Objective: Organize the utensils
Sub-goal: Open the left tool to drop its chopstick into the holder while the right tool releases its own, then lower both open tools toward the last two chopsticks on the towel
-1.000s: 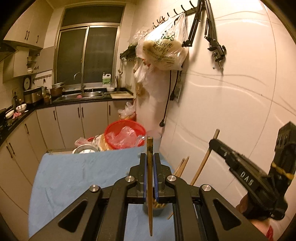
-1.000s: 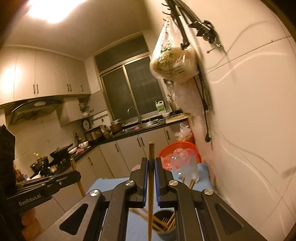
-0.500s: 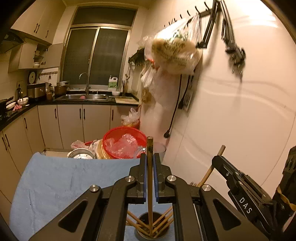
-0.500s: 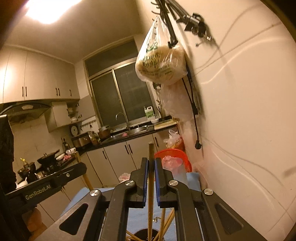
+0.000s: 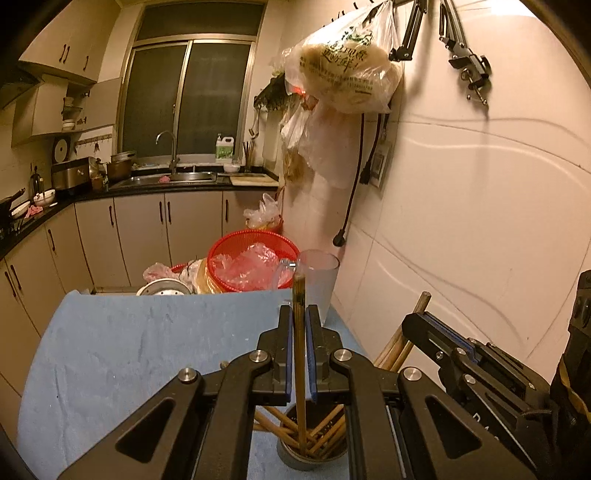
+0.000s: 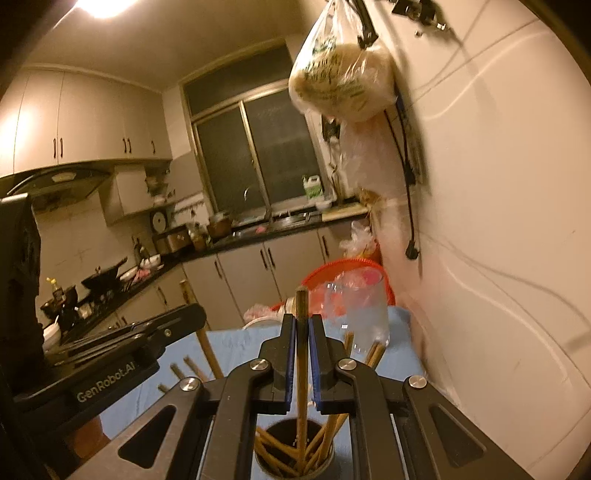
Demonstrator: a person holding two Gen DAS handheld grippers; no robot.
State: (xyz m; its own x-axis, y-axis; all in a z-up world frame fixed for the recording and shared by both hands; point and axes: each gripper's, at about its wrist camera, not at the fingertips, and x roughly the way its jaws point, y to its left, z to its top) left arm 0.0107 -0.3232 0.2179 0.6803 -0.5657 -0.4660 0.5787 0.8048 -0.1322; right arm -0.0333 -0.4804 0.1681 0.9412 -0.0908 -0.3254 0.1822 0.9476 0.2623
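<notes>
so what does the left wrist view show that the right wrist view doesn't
Only the left wrist view shows the round metal dish beyond the blue cloth, the wall clamp and the right gripper from the side.

Only the right wrist view shows the ceiling light, the range hood, the wok and the left gripper from the side.

Both show the chopstick holder, each gripper's jaws shut on an upright chopstick lowered into it, the clear cup, the red basket, the hanging bag and the sink window.
</notes>
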